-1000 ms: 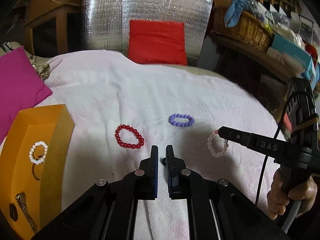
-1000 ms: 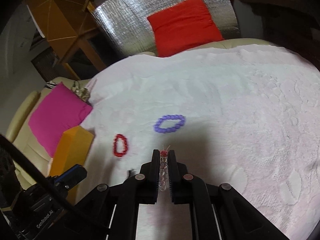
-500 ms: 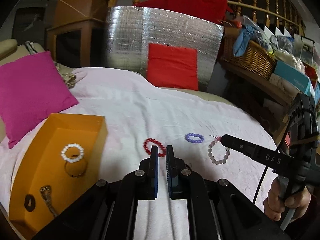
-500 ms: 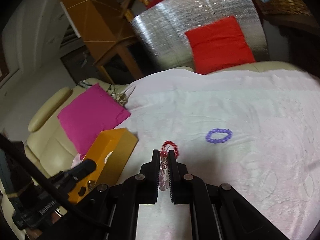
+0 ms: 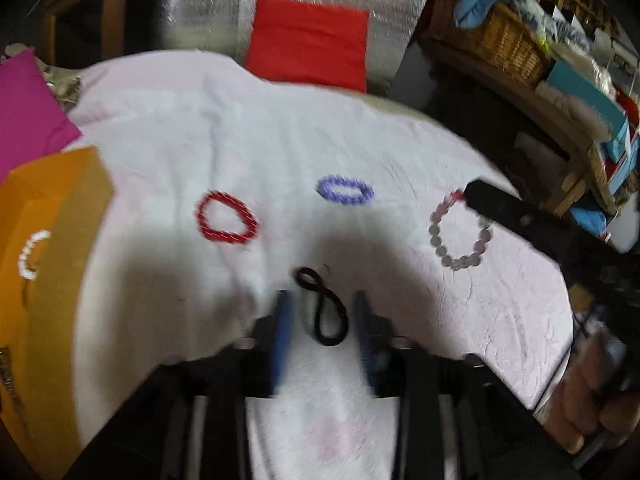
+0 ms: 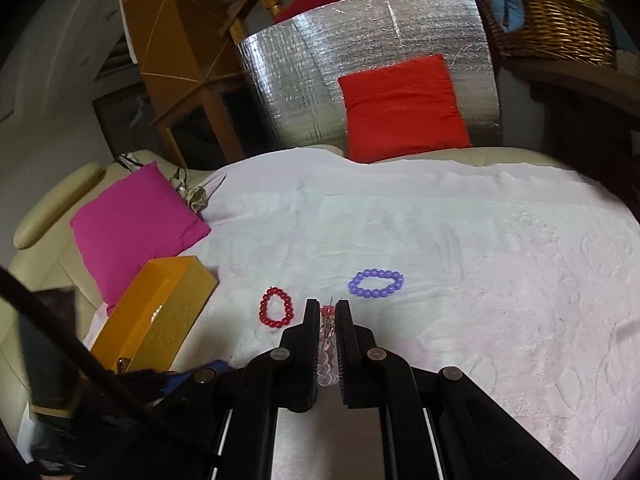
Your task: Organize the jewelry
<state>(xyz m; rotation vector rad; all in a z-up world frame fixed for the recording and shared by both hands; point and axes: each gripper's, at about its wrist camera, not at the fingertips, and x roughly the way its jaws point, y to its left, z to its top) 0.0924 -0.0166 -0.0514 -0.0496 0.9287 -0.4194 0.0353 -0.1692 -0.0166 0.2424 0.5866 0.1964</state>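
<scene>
My left gripper [image 5: 322,300] is open, its jaws on either side of a black hair tie [image 5: 326,312] lying on the white cloth. A red bead bracelet [image 5: 226,218] and a purple bead bracelet [image 5: 345,190] lie beyond it. My right gripper [image 6: 327,310] is shut on a clear pink bead bracelet [image 6: 326,344], which hangs from its tip at the right in the left wrist view [image 5: 460,236]. The orange box [image 5: 44,248] at the left holds a white bead bracelet [image 5: 32,254]. The red bracelet [image 6: 276,307], purple bracelet [image 6: 376,283] and box [image 6: 160,312] show in the right wrist view.
A white cloth [image 6: 460,240] covers the sofa seat. A pink cushion [image 6: 132,224] lies at the left, a red cushion [image 6: 404,104] stands against a silver foil panel [image 6: 360,68] at the back. A wicker basket [image 5: 496,44] and boxes crowd shelves at the right.
My left gripper has opened and dropped down toward the cloth, and the black hair tie now lies between its jaws. My right gripper still holds the clear pink bracelet.
</scene>
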